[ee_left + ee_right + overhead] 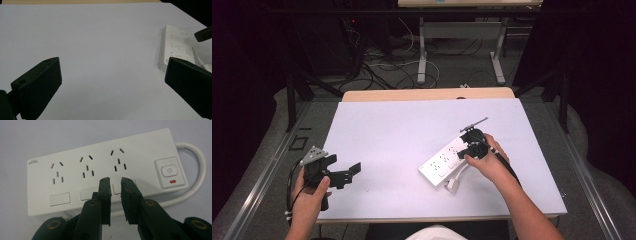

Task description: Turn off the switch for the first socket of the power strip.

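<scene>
Two grippers, unequal reach: your left gripper [343,172] idles with jaws wide apart, well left of the strip [447,161]. Your right gripper [115,185], jaws nearly together on nothing, hovers over the strip's long front edge.

1. The power strip [446,161] lies slantwise on the right half of the tabletop [402,135].
2. Its cable [197,170] loops out from the switch [170,170] end and runs back along its near edge.
3. My right gripper [115,182] sits over the strip's near edge, below the third socket.
4. My left gripper [354,170] hovers at the tabletop's near left, well apart from the strip.
</scene>
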### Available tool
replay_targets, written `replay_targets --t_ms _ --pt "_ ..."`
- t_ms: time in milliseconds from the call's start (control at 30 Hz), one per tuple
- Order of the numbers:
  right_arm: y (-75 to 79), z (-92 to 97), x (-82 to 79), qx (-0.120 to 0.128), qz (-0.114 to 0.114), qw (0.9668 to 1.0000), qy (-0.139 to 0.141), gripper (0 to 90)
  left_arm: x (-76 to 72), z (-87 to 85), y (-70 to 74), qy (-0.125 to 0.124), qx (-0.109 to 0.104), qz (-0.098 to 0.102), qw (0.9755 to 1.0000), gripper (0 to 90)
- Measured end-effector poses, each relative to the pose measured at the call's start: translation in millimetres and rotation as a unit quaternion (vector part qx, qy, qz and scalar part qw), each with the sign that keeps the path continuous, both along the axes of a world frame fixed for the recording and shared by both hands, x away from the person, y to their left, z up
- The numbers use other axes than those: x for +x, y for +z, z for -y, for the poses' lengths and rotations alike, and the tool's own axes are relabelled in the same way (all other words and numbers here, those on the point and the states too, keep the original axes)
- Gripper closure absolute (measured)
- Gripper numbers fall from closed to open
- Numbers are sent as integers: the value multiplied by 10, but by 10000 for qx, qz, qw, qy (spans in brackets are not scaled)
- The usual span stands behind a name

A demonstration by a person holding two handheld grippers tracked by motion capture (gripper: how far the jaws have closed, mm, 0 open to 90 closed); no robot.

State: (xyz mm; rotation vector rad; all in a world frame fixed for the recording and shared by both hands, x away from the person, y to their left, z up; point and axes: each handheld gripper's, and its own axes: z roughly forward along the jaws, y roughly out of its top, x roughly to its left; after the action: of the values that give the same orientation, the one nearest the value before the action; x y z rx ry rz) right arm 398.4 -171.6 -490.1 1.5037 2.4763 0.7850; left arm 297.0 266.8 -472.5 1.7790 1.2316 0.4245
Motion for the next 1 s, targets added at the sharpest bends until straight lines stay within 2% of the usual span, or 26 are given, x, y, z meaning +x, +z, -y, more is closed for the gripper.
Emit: replay_targets --t_ms 67,167,233,300,333,367,400,467,533,567,700,1000 --pt "-20 -21 4 -40 -38 10000 -59 808 -1 0 0 0 -3 0 10000 9" --pt "-54 -24 19 -143 -4 9999 2 820 0 -3 0 7 -7 2 10000 9" --pt "-60 -38 25 -183 -134 9997 -52 822 0 -4 -1 7 -6 -1 10000 9" --pt "-83 -43 29 -160 -74 9998 -95 830 0 -4 -1 5 -1 0 10000 9" --pt "-92 -37 33 -125 -69 9999 -19 835 2 -3 -3 -4 9 -5 10000 9" --pt "-101 -31 39 -174 -39 9998 20 837 2 -3 -3 -4 9 -5 10000 9" --pt "-105 -46 40 -181 -69 9998 -57 844 3 -2 -4 -10 21 -6 10000 9" --pt "-118 -34 49 -210 -30 9998 43 846 3 -1 -4 -10 21 -5 10000 9" --pt "-132 -63 58 -197 -106 9997 -50 850 2 -3 -4 -7 20 -8 10000 9" --pt "-140 -69 60 -239 -74 9997 -72 853 2 -4 -3 -6 18 -10 10000 9" --pt "-166 -80 70 -298 -58 9995 3 858 2 -6 -4 -1 15 -10 10000 9" --pt "-198 -105 76 -341 -39 9994 -60 870 -1 -4 -3 2 7 -7 10000 9"
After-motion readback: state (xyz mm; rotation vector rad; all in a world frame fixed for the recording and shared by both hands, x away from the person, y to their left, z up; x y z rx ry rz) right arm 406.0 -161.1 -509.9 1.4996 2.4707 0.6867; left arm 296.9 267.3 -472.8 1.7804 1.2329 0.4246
